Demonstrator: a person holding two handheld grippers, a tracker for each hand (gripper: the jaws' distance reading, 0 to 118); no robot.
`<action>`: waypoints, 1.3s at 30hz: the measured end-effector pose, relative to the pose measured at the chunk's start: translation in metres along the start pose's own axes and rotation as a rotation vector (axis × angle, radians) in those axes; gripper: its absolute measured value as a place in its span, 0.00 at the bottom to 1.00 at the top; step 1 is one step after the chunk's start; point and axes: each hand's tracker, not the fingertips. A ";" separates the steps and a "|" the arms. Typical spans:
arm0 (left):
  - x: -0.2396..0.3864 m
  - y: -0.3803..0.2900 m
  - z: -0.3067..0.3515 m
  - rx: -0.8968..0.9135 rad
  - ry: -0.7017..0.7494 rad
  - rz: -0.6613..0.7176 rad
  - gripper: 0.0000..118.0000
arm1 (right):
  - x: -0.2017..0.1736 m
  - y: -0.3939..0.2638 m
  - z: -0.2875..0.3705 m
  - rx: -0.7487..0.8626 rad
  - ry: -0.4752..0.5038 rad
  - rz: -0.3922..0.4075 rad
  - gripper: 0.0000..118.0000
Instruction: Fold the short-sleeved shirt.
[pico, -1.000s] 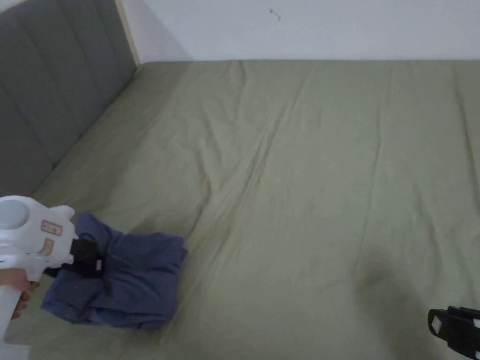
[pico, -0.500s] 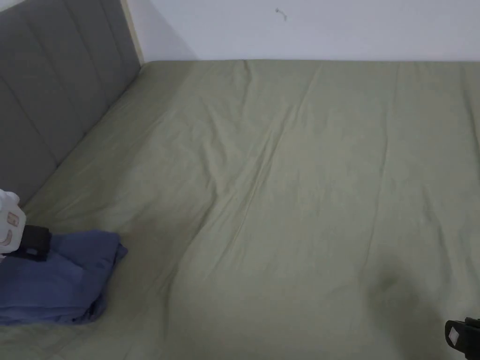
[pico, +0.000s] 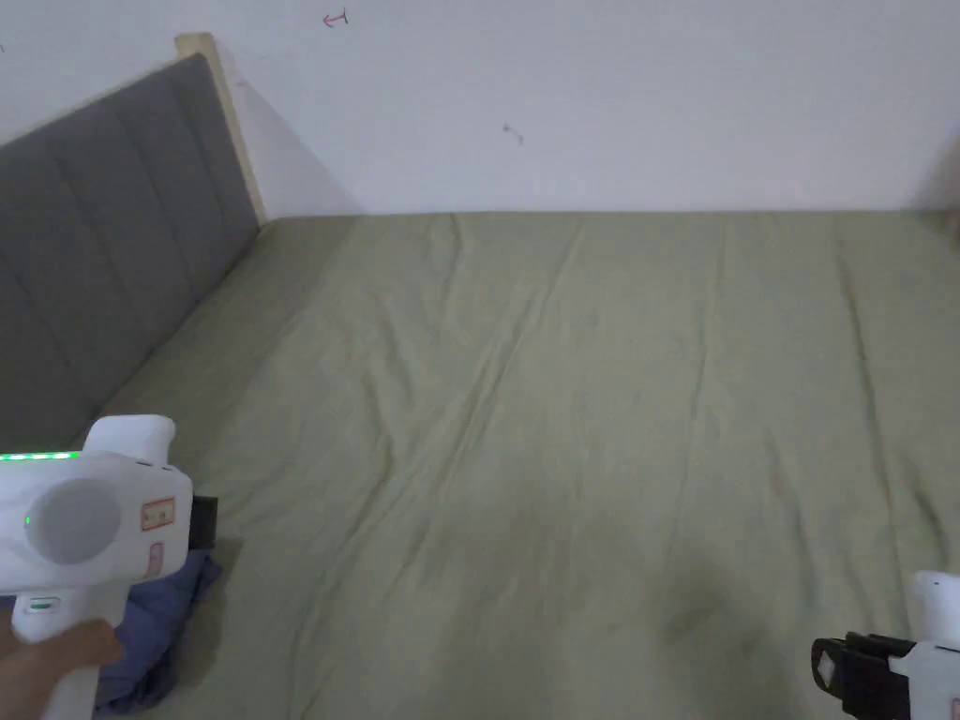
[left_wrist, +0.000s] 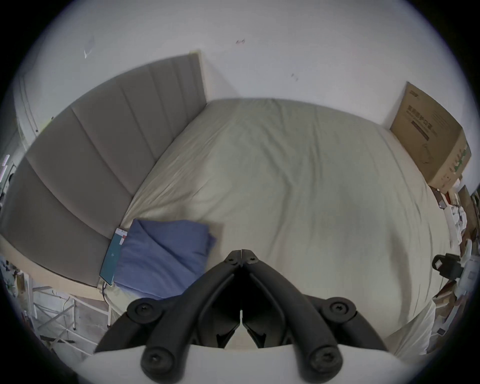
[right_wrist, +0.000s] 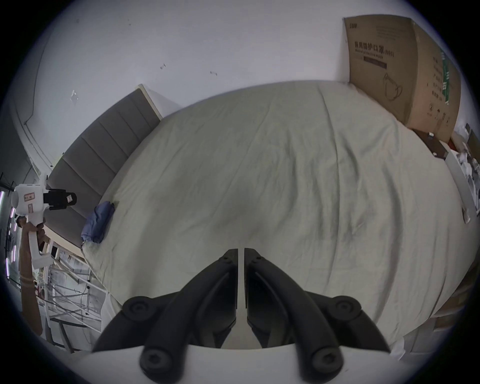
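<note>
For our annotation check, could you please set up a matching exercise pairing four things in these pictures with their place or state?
Things:
1. blue shirt
2. left hand-held gripper
3. cardboard box
4. headboard

Places or states:
A. grey, padded, along the bed's side
B. folded, lying at the bed's corner by the headboard
C. standing against the wall at the bed's far corner
D. jaws closed, holding nothing, raised above the shirt

Pairs: 1-B, 2-D, 3-C, 4-A

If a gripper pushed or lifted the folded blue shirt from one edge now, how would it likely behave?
The blue shirt looks like soft, creased cloth, so it would probably sag and unfold if lifted by one edge. Pushed, it would likely bunch up rather than slide on the wrinkled bed sheet. It seems light.
</note>
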 end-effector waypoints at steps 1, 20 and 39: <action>0.011 -0.003 0.010 0.028 -0.015 -0.008 0.00 | -0.001 0.001 0.007 0.018 -0.004 0.006 0.04; 0.163 -0.037 0.166 0.614 0.057 -0.071 0.00 | -0.045 0.039 0.137 0.602 -0.223 0.186 0.04; 0.192 -0.058 0.212 0.811 -0.019 -0.015 0.00 | -0.071 0.026 0.192 0.826 -0.309 0.224 0.04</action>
